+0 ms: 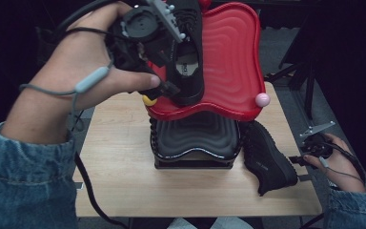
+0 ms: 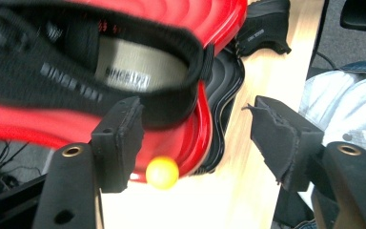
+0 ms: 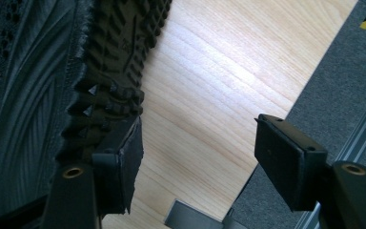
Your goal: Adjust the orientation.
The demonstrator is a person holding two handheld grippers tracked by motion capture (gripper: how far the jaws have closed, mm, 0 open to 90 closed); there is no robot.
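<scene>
**Two black shoes, two moulded trays, two open grippers**

Two knitted black shoes with ridged rubber soles are present. The first shoe lies on the red tray, a glossy plastic shelf with concentric ribs and a wavy rim; its long axis runs front to back along the tray, heel toward the person, pale insole upward. The second shoe lies tilted on the wooden table, just beside the black tray, which has the same ribbed form and sits below the red one. Two small balls cap the red rim: one yellow ball, one pink ball. The left gripper hovers at the first shoe's heel, jaws spread, pads clear. The right gripper stands released, one pad against the second shoe's sole.
</scene>
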